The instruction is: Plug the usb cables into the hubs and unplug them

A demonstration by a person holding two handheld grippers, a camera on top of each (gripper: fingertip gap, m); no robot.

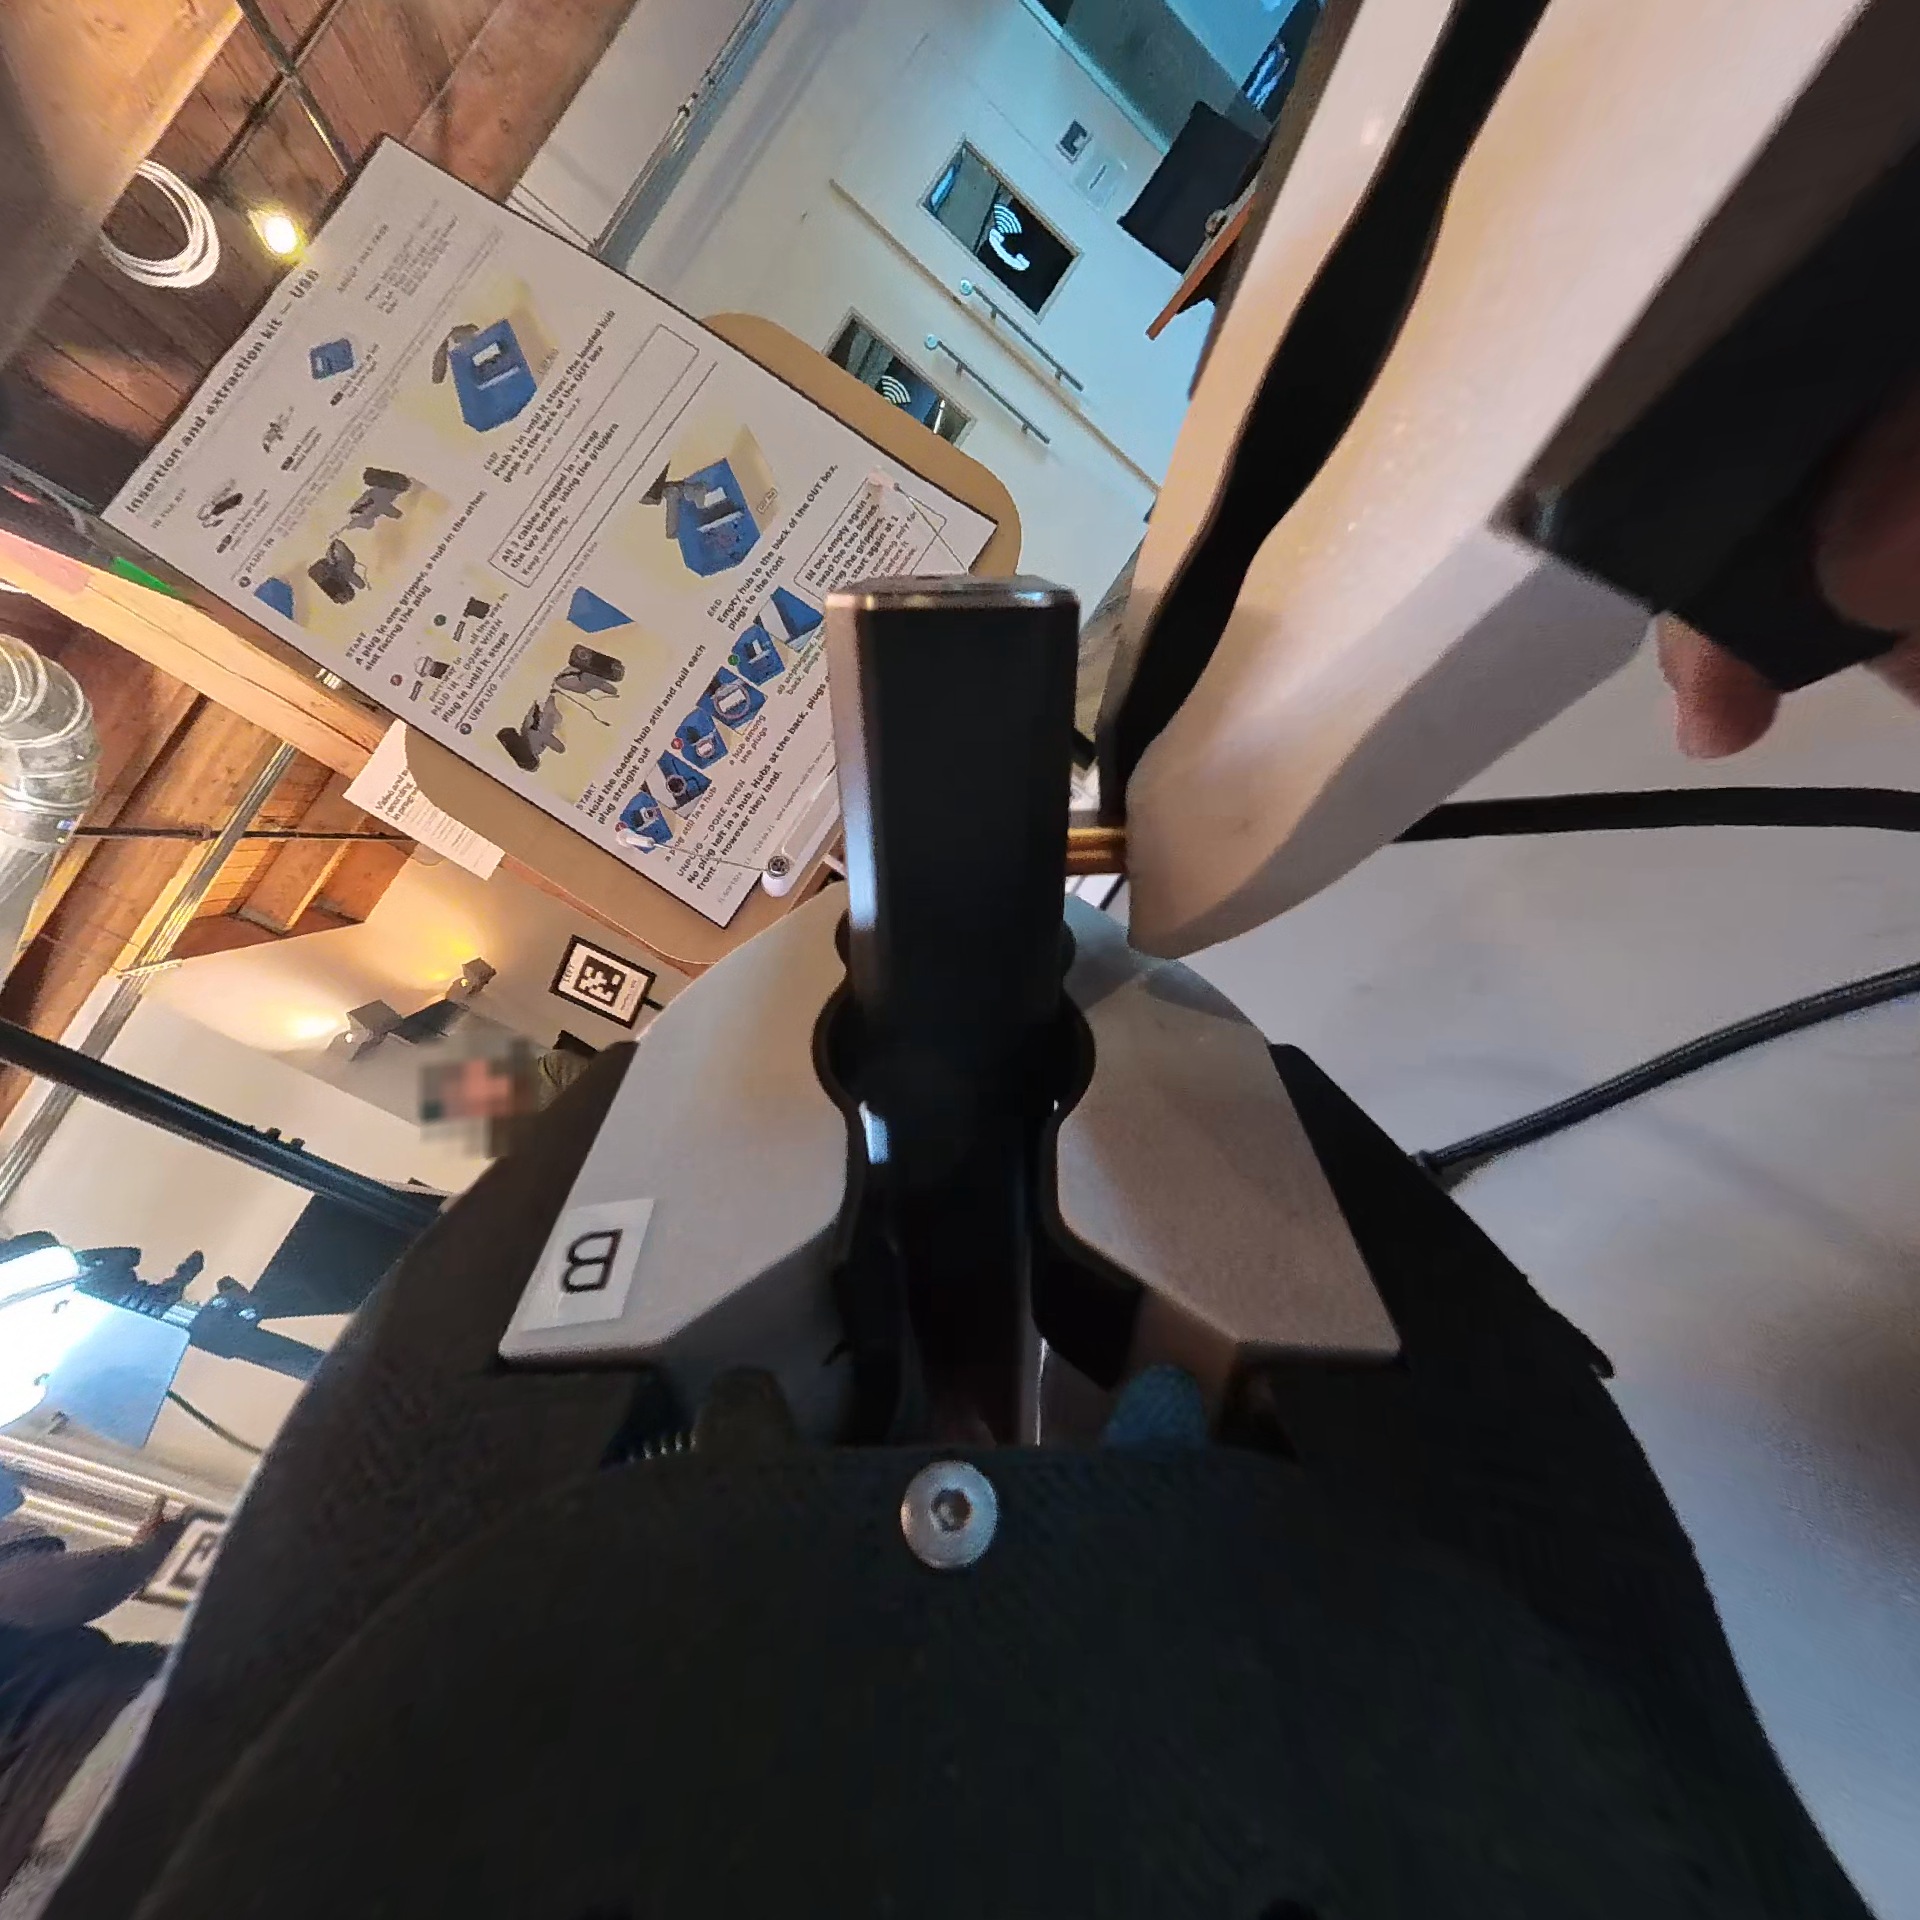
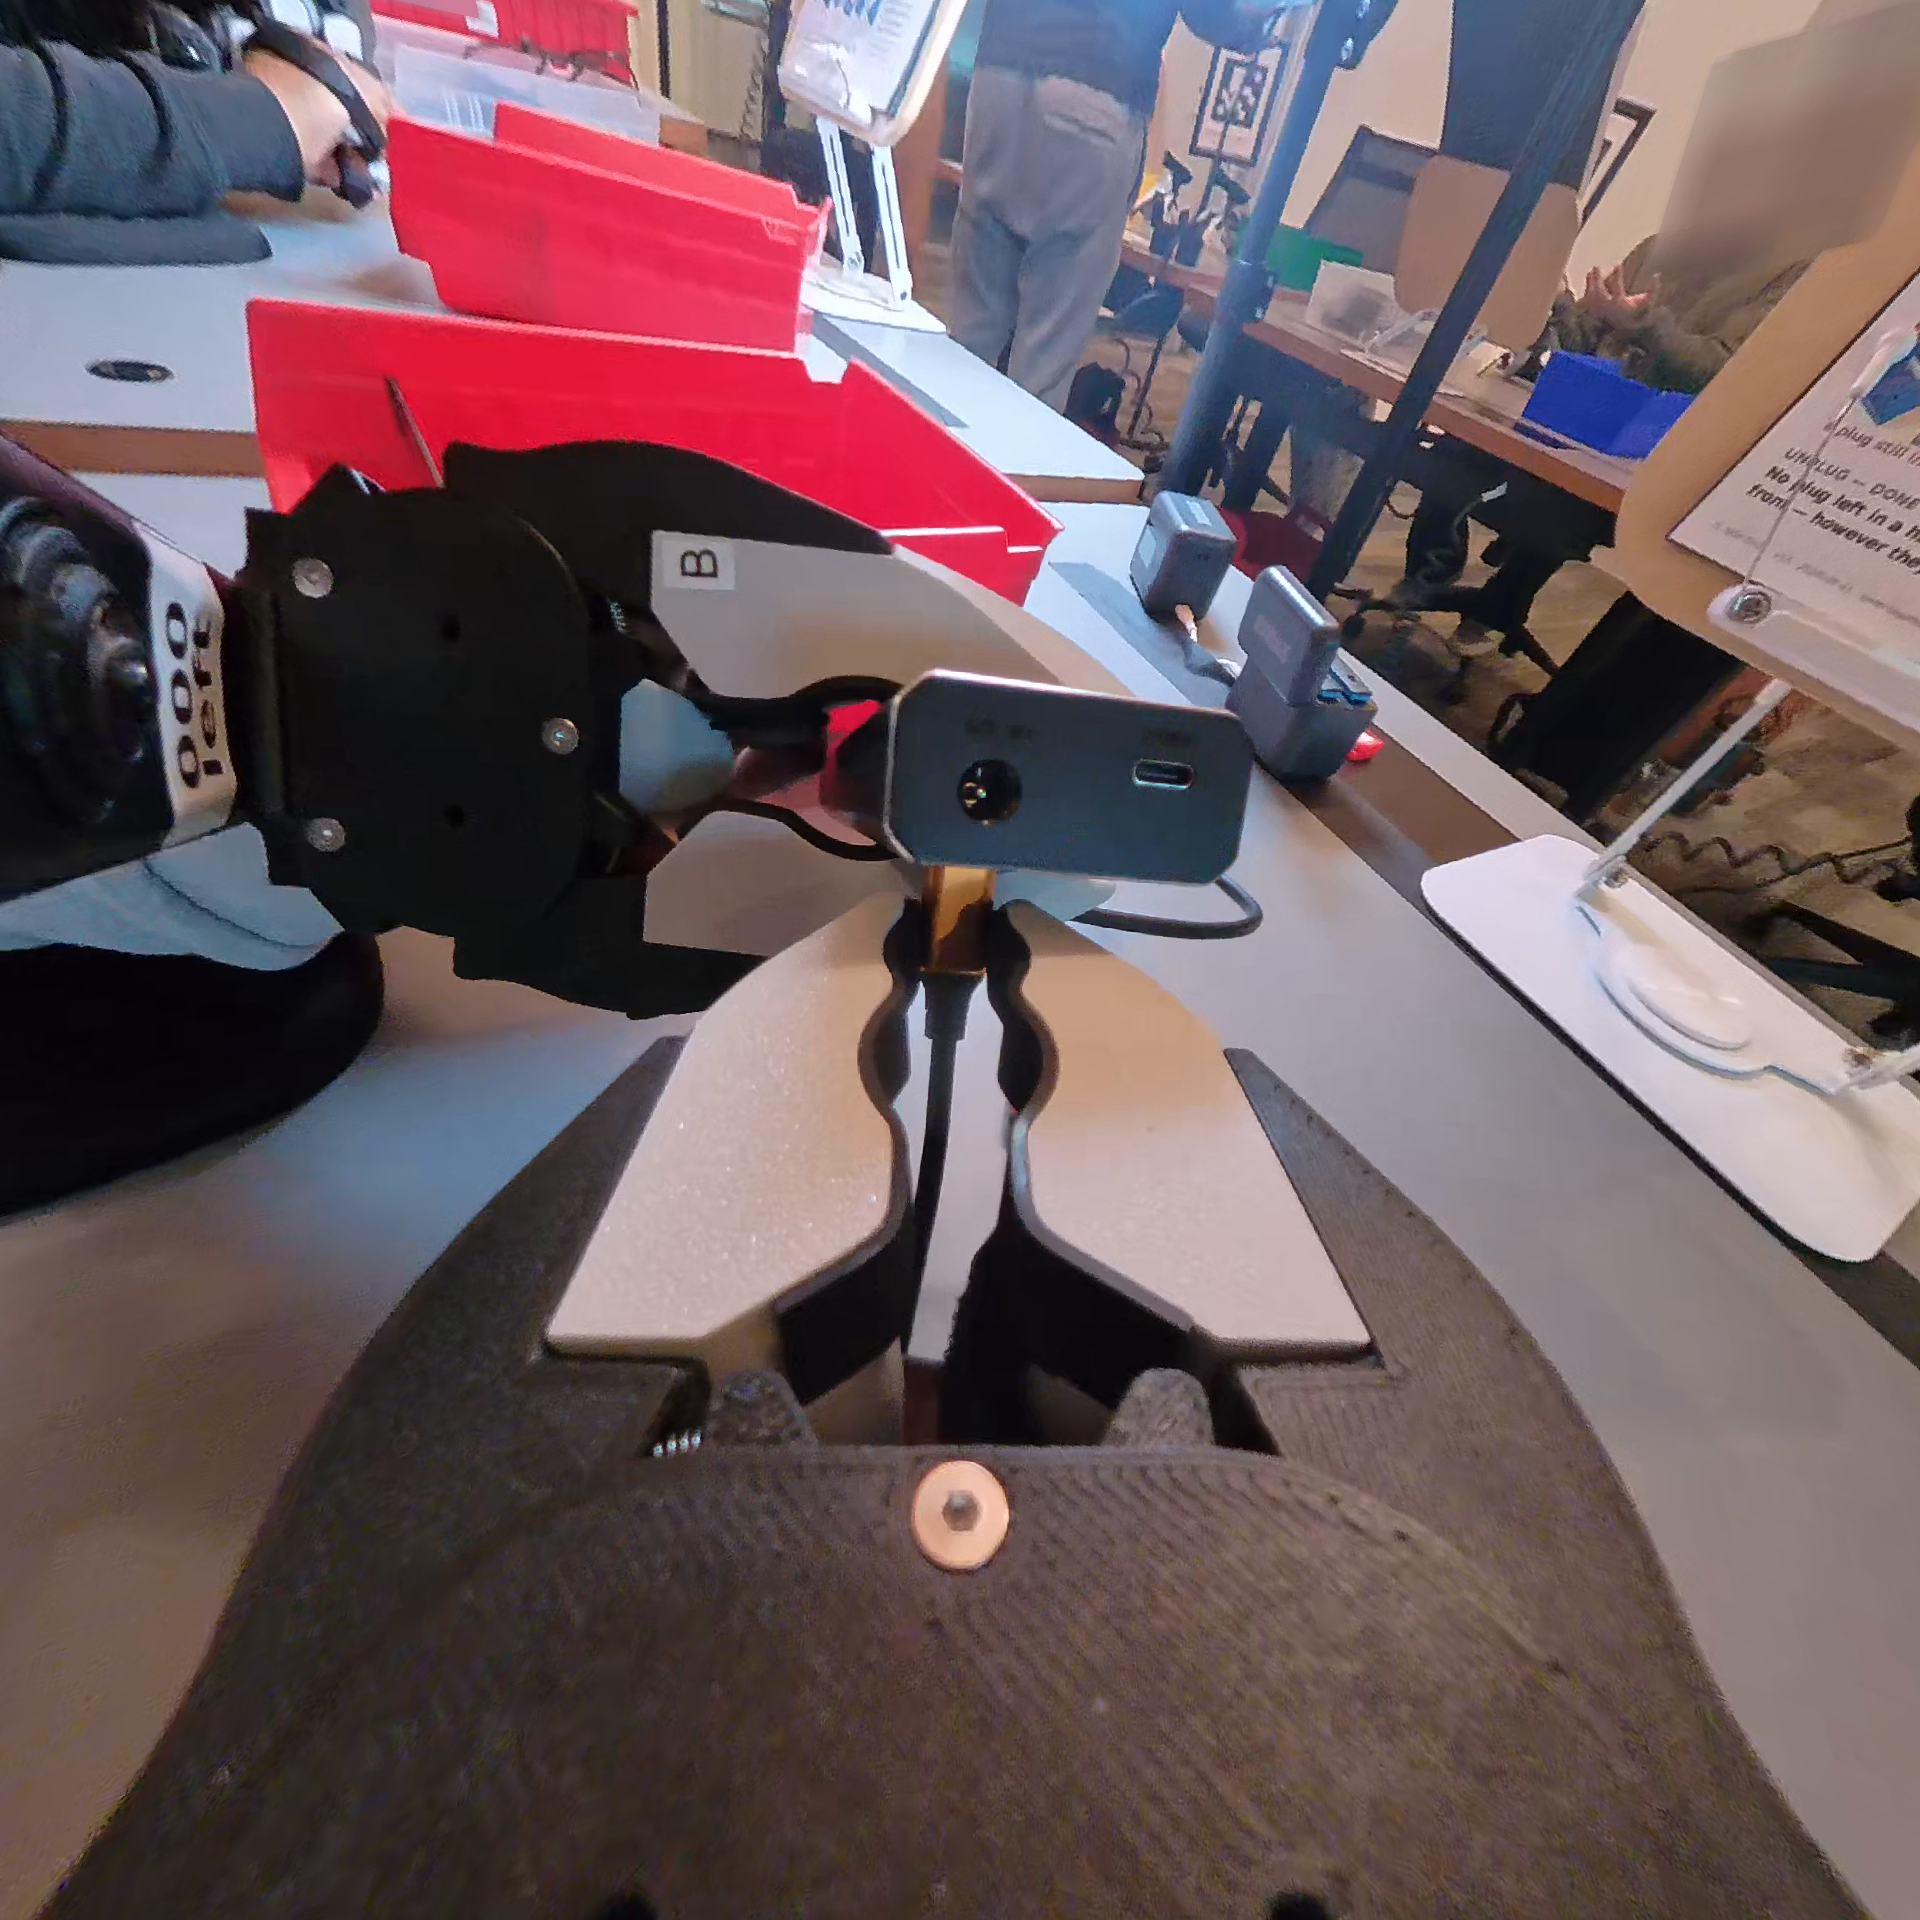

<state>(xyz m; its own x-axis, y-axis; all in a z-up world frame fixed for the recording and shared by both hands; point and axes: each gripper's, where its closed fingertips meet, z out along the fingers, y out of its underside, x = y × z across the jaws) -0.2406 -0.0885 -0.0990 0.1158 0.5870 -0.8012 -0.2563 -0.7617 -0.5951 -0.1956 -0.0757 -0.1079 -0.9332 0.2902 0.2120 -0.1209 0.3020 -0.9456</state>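
My left gripper (image 1: 956,997) is shut on a dark grey USB hub (image 1: 961,769), which stands up between its fingers. In the right wrist view the same hub (image 2: 1070,784) is held level above the table by the left gripper (image 2: 810,748), its end face with a round socket and a small slot facing me. My right gripper (image 2: 951,925) is shut on a gold USB plug (image 2: 954,920) with a black cable (image 2: 935,1122); the plug meets the hub's underside. The plug (image 1: 1096,850) shows beside the hub in the left wrist view, at the right gripper's fingertips (image 1: 1226,831).
Red bins (image 2: 644,416) stand on the grey table (image 2: 1351,1039) behind the left gripper. Two more grey hubs (image 2: 1288,665) lie at the table's far edge. An instruction board (image 1: 540,520) on a white stand (image 2: 1683,1049) is at the right. People are working behind. Across from one pair of fingers to the other is roughly 5 cm.
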